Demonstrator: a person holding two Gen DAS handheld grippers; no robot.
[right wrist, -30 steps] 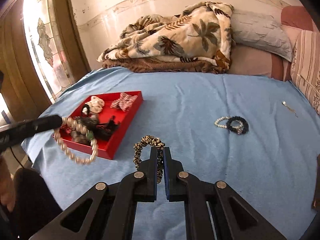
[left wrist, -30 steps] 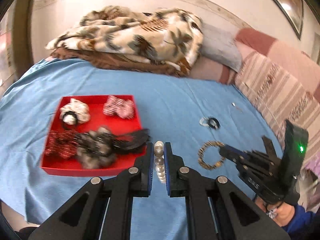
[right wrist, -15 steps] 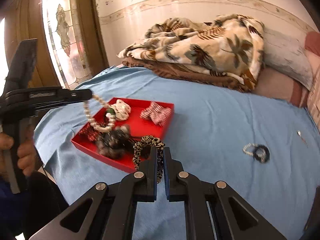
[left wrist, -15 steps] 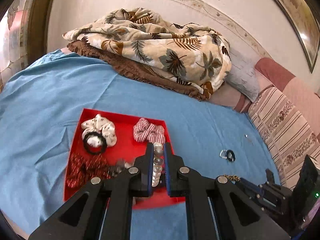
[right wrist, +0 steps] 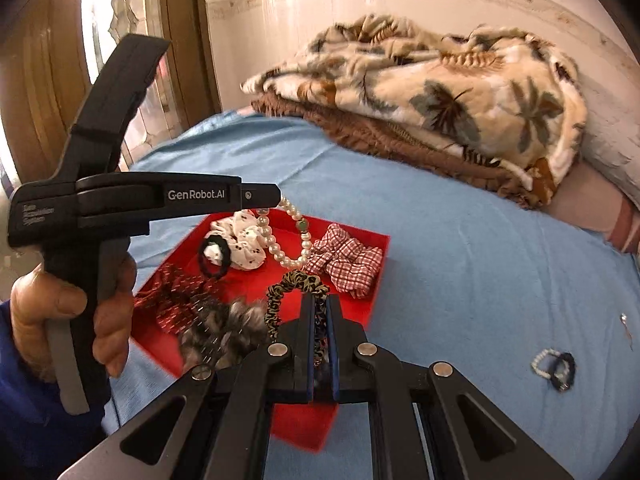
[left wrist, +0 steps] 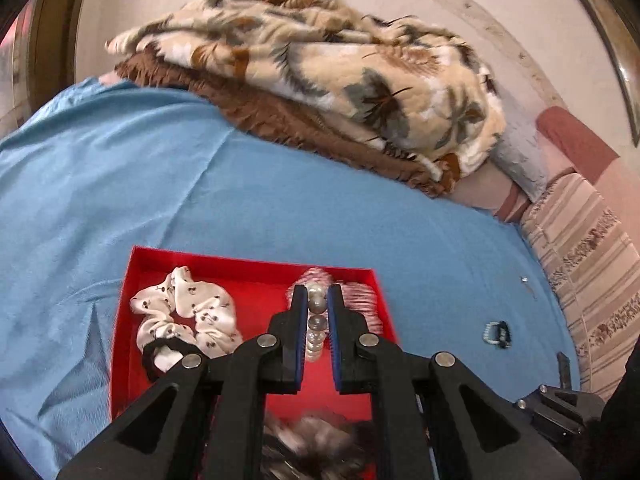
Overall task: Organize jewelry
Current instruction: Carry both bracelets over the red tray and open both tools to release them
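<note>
Two items are riding in my grippers, and both are hanging over the red tray (right wrist: 360, 236) on the blue bedsheet (right wrist: 460, 264). At the far left, a hand (right wrist: 68, 312) is gripping the handle of the left gripper (right wrist: 276, 196), whose fingers are clamped together on a pearl necklace (right wrist: 288, 240); the loop is dangling above the white scrunchie (right wrist: 240, 240) and the checked bow (right wrist: 348, 264). From its own camera, the left gripper (left wrist: 317, 300) is showing pearls (left wrist: 316, 320) pinched between the blue pads.

Nearer and further right, my right gripper (right wrist: 320, 308) is squeezing a leopard-print scrunchie (right wrist: 296, 288), closed tight on it, just over the tray's near half, above the fur piece (right wrist: 224, 332) and the red spotted scrunchie (right wrist: 176, 300).

To the right, well apart from the tray, two small bracelets (right wrist: 554, 368) and a tiny metal piece (right wrist: 624, 320) are lying on the sheet, waiting to be collected.

What I'm worrying about: the necklace is swinging freely, so letting go while moving could sling it over the tray's wall onto the sheet. Its loop could also be snagging on the leopard scrunchie, since the two are hanging close together. Releasing the scrunchie near the tray's near edge could see it rolling off.
</note>
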